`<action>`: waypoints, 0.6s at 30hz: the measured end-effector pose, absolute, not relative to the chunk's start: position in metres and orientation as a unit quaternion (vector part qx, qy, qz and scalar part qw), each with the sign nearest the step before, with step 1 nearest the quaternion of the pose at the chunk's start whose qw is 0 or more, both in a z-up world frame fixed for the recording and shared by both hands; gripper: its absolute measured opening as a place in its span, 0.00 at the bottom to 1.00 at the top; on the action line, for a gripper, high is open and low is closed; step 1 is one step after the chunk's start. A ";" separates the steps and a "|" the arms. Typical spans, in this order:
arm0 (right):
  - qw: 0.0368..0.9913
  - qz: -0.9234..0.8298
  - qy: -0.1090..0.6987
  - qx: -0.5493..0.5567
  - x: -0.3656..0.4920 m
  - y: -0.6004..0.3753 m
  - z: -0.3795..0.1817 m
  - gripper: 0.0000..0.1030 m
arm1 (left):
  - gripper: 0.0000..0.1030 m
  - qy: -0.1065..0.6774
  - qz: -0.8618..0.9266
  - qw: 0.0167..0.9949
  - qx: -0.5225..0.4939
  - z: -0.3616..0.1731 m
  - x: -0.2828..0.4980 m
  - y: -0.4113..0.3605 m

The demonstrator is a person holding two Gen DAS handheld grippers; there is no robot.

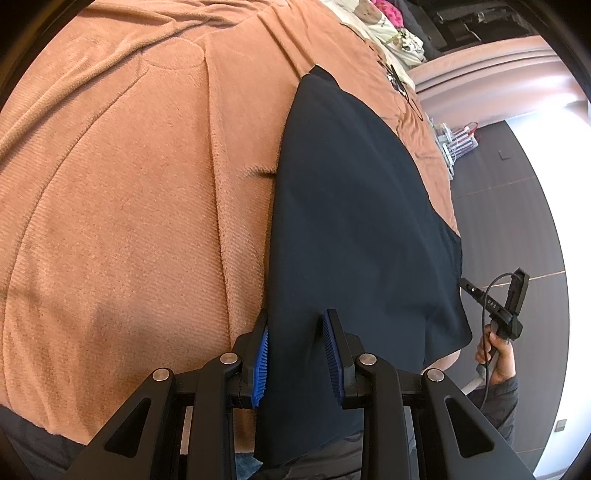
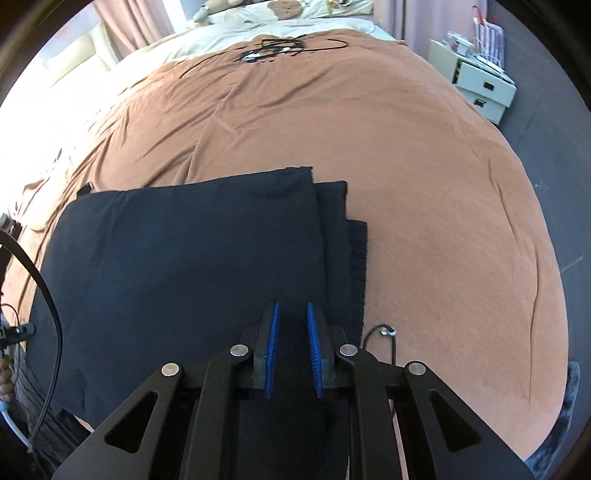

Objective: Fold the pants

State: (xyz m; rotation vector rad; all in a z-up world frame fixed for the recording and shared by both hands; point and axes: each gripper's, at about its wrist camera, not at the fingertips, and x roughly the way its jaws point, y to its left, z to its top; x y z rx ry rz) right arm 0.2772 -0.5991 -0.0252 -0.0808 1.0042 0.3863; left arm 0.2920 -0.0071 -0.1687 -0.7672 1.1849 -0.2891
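Observation:
Dark navy pants (image 1: 351, 184) lie folded along the right side of an orange-brown blanket (image 1: 129, 184) on a bed. My left gripper (image 1: 297, 314) is shut on the near end of the pants, and the cloth fills the gap between its blue pads. In the right wrist view the pants (image 2: 184, 258) show several stepped layers at their right edge. My right gripper (image 2: 291, 304) sits at their near edge, its pads close together with dark cloth between them. From the left wrist view, that right gripper (image 1: 464, 284) meets the pants' edge, held by a hand (image 1: 496, 350).
The blanket (image 2: 424, 221) stretches far and right of the pants. A black cable (image 2: 273, 48) lies at the far end, near cream bedding (image 2: 258, 33). White boxes (image 2: 484, 86) stand on the dark floor (image 1: 517, 221) beside the bed. A short cable end (image 2: 384, 332) rests by my right gripper.

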 end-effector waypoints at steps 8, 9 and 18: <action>0.858 0.171 0.482 -0.040 0.298 -0.593 -0.034 0.27 | 0.27 0.543 -0.131 0.752 -0.352 -0.169 0.292 -0.007; 0.858 0.171 0.483 -0.041 0.300 -0.592 -0.036 0.27 | 0.27 0.543 -0.131 0.752 -0.352 -0.169 0.292 -0.007; 0.858 0.171 0.483 -0.048 0.313 -0.585 -0.038 0.08 | 0.27 0.543 -0.131 0.751 -0.352 -0.169 0.292 -0.007</action>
